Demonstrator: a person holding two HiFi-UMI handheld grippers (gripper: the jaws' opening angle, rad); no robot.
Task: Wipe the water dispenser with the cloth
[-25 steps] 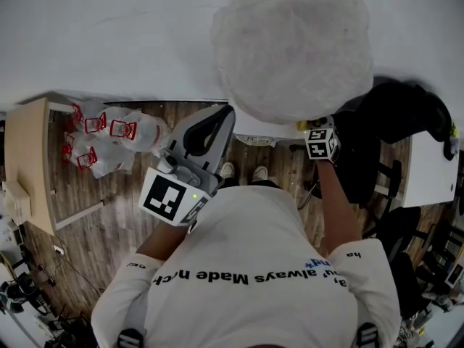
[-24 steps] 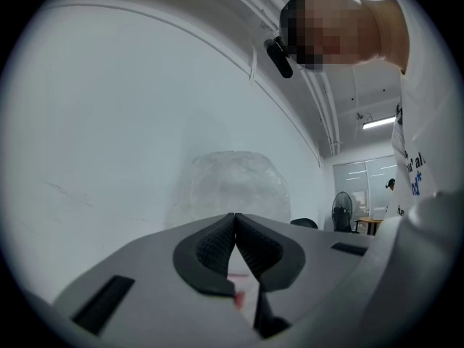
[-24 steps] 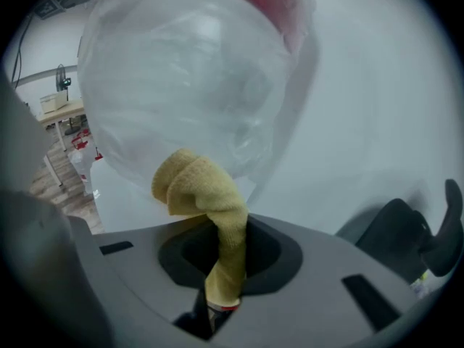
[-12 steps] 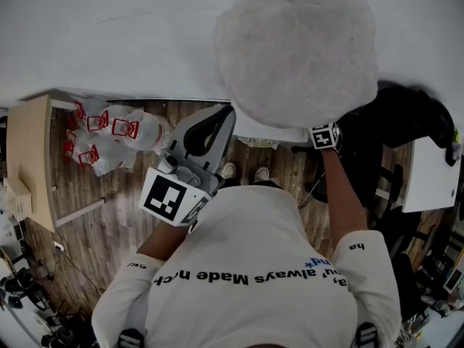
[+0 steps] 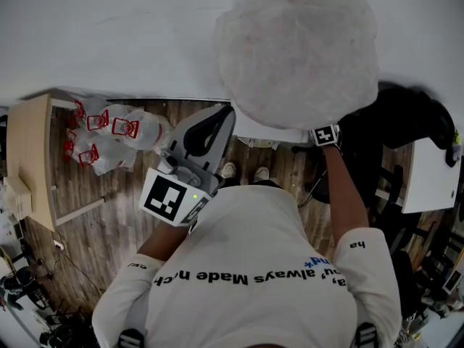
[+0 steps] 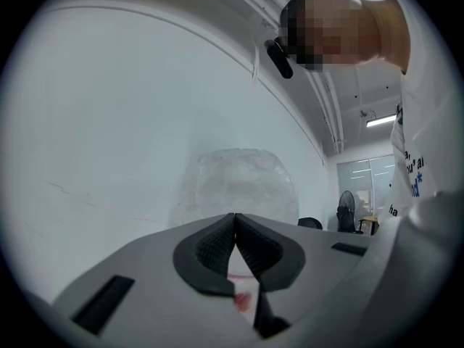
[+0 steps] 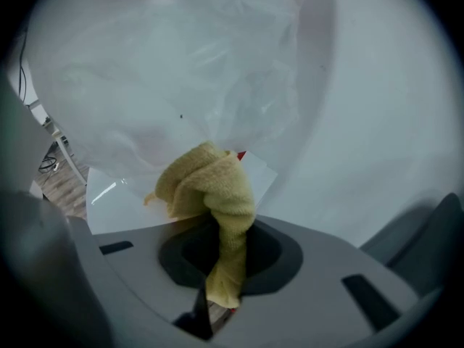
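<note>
The water dispenser's white top (image 5: 270,131) carries a big bottle wrapped in clear plastic (image 5: 293,49). My right gripper (image 7: 226,243) is shut on a yellow cloth (image 7: 209,185), whose bunched end lies against the white top (image 7: 116,198) just under the wrapped bottle (image 7: 167,64). In the head view only its marker cube (image 5: 325,135) shows at the bottle's right edge; the jaws are hidden. My left gripper (image 5: 225,116) is held up left of the dispenser, apart from it. Its jaws (image 6: 235,227) are shut with nothing between them, and the bottle (image 6: 236,183) stands beyond.
A white wall (image 5: 109,27) runs behind the dispenser. White bags with red print (image 5: 109,140) lie on the wooden floor at left, beside a light wood table (image 5: 27,162). A black chair (image 5: 395,118) and a white desk (image 5: 429,174) stand at right.
The right gripper with the cloth has moved a little farther along the dispenser's top, toward the wall. The left gripper has stayed still.
</note>
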